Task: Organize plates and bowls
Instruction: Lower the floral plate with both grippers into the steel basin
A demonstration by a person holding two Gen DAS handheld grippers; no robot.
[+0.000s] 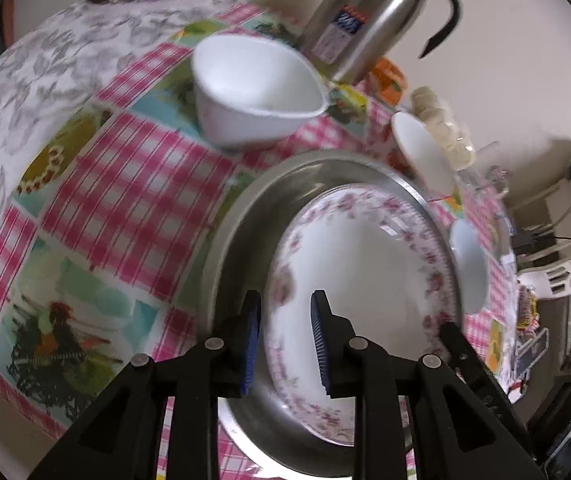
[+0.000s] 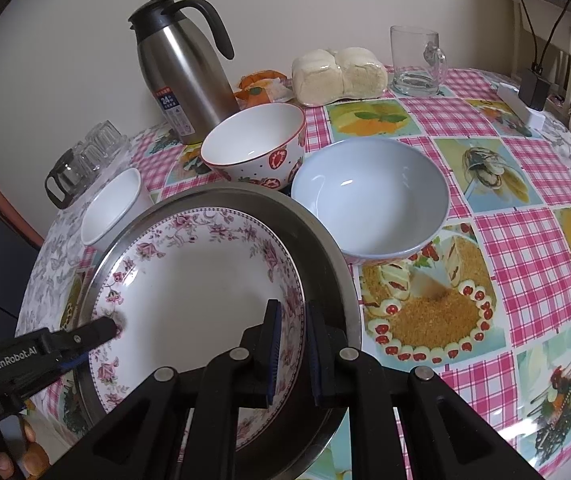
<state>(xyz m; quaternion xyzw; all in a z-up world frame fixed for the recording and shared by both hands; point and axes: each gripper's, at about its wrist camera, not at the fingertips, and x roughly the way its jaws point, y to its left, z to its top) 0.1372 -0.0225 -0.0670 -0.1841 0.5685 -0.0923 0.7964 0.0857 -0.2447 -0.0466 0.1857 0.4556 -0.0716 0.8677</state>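
A floral-rimmed white plate (image 1: 365,264) (image 2: 201,280) lies inside a steel plate (image 1: 245,240) (image 2: 325,248) on the checked tablecloth. My left gripper (image 1: 285,340) straddles the floral plate's near rim, jaws a little apart, and it shows in the right wrist view (image 2: 105,330) at that plate's left rim. My right gripper (image 2: 291,344) straddles the floral plate's right rim, jaws narrowly apart. A plain white bowl (image 1: 257,88) (image 2: 113,208), a red-patterned bowl (image 2: 253,144) (image 1: 421,152) and a pale blue bowl (image 2: 369,196) (image 1: 469,264) stand around the plates.
A steel thermos jug (image 2: 185,64) (image 1: 373,20) stands by the wall. Glass cups (image 2: 85,156), wrapped buns (image 2: 337,74), a glass mug (image 2: 415,62) and an orange packet (image 2: 261,88) sit along the back. A white chair (image 1: 565,276) stands off the table's edge.
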